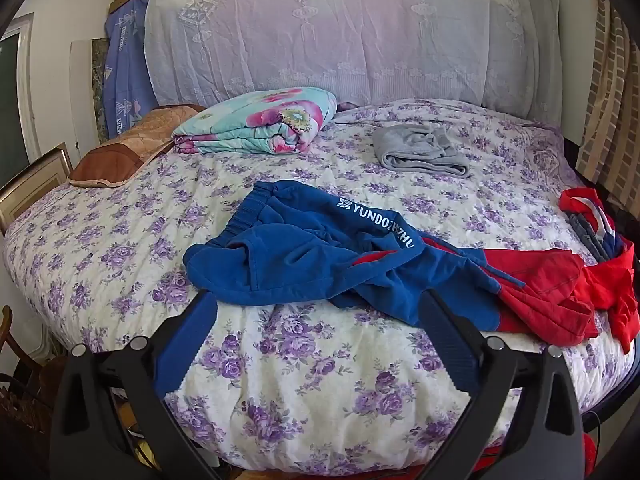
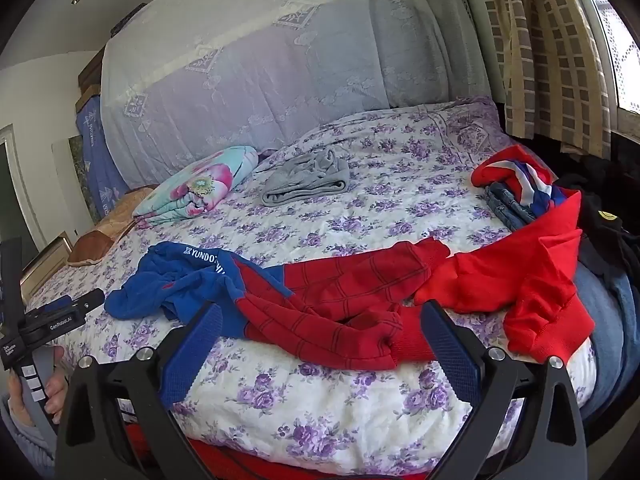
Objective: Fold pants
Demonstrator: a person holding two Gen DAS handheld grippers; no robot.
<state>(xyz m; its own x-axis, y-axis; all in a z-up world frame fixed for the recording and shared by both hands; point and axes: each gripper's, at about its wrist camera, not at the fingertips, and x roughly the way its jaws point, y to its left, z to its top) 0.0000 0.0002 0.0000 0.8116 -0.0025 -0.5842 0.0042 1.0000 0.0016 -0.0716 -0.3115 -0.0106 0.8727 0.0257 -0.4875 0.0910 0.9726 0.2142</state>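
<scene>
Blue-and-red pants [image 1: 304, 248] lie crumpled across the floral bedspread [image 1: 120, 248], with the blue waist and its white lettering to the left and the red lined legs [image 2: 340, 304] trailing right. My left gripper [image 1: 318, 296] hovers open just in front of the blue part, its fingers apart from the cloth. My right gripper [image 2: 320, 308] is open too, in front of the red legs near the bed's front edge, with nothing between its fingers. In the right wrist view a hand [image 2: 24, 392] holds the left gripper's handle [image 2: 40, 328] at the far left.
A folded grey garment [image 1: 424, 148] and a folded floral quilt [image 1: 260, 120] lie toward the headboard, with a brown pillow [image 1: 132, 148] at the left. A plain red garment [image 2: 520, 276], jeans [image 2: 508, 204] and other clothes are piled at the bed's right edge.
</scene>
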